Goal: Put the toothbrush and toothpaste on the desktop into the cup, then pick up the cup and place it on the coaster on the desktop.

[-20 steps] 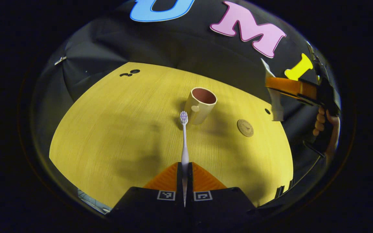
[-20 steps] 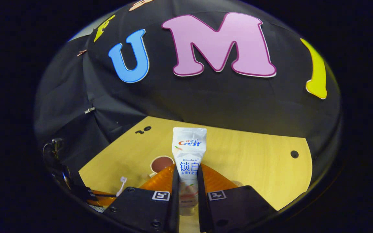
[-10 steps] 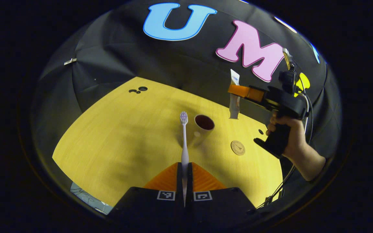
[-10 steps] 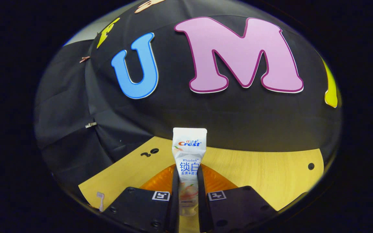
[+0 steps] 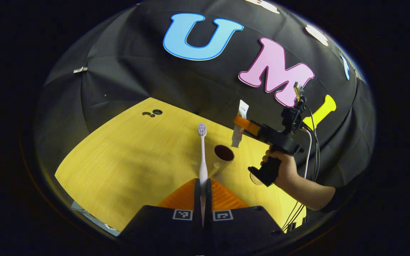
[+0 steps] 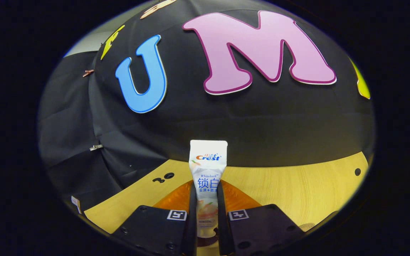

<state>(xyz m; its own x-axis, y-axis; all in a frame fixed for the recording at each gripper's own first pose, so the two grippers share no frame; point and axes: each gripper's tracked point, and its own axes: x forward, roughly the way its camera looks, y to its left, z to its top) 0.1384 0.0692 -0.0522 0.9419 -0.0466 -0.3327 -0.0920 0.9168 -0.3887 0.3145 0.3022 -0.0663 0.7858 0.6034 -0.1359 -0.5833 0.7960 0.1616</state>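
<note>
- The left gripper [image 5: 203, 193] has its jaws closed tight on the handle of the slim white plastic toothbrush [image 5: 202, 153], whose bristled head points toward 12 o'clock in the left gripper view, aloft over the worktop.
- The right gripper [image 6: 205, 213] has its jaws clamped on the white squeezable toothpaste tube [image 6: 207, 167], held upright; in the left gripper view the tube [image 5: 240, 124] hangs just above the cup, cap end down.
- The cream ceramic cup with a dark red inside [image 5: 222, 158] stands at 1 o'clock from the left jaws, mouth open upward.
- Judgement: the tube goes in first; centre its lower end over the mouth, lower it straight, and let go only once it is well inside, so the cup is not tipped. Keep the toothbrush clear until then.
- The round brown coaster [image 5: 255, 179] lies at 2 o'clock, partly hidden behind the person's hand [image 5: 286, 170].
- The yellow wood-grain worktop [image 5: 126, 160] has small dark holes near its far edge; black cloth walls close the booth behind.
</note>
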